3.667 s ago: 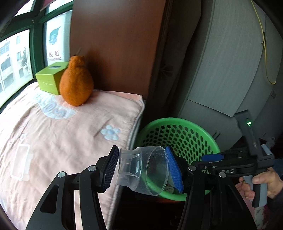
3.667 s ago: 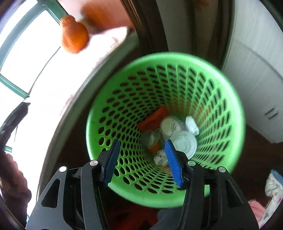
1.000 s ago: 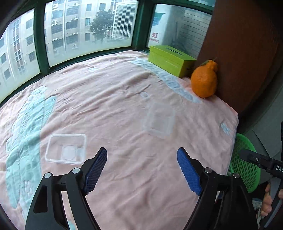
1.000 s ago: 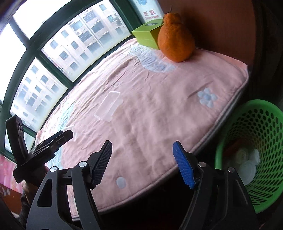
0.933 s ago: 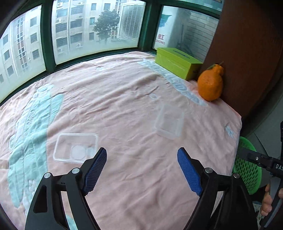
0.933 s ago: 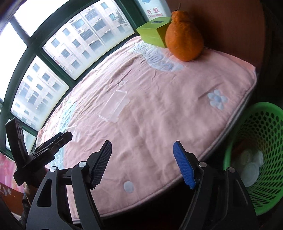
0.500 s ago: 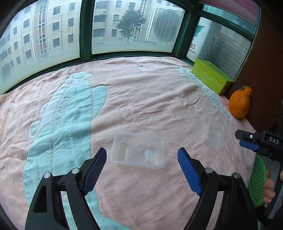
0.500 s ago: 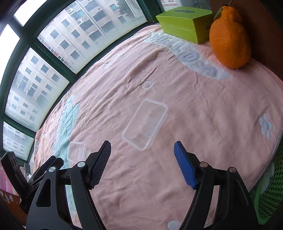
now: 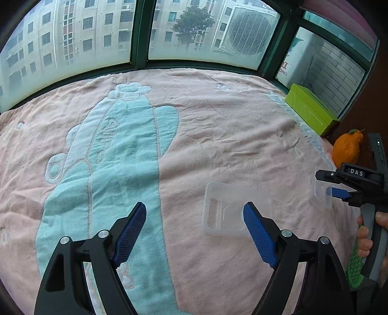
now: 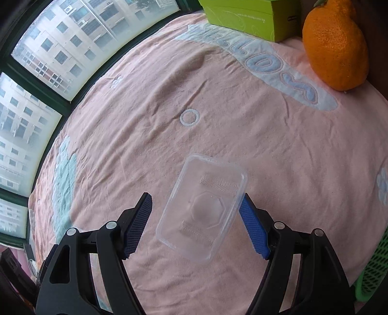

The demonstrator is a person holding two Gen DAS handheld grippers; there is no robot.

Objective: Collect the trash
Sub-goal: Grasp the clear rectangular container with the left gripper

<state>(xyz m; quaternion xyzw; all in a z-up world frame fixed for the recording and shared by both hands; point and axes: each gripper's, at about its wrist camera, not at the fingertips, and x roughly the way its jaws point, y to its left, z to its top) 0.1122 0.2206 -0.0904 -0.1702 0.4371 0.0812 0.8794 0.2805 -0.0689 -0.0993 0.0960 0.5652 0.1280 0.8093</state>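
Clear plastic container (image 10: 202, 210) lying flat on blanket (image 10: 278, 150), long axis skewed across wide-open, empty right hand-held gripper (image 10: 195, 221), nearer than left hand-held gripper (image 9: 194, 232), likewise wide, empty.

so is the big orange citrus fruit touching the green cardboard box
Cannot tell. In the right wrist view the orange fruit overlaps the green box corner, so any gap is hidden; the left wrist view is too small to settle it.

Green mesh basket (image 10: 373, 271) — cut off by the right wrist view's right edge; only a strip of wall shows. In the left wrist view, 1 clear plastic container (image 9: 322, 193) sits partly behind the right gripper (image 9: 339, 191). Green box (image 10: 249, 14) — top cropped. Print on it too small to read.
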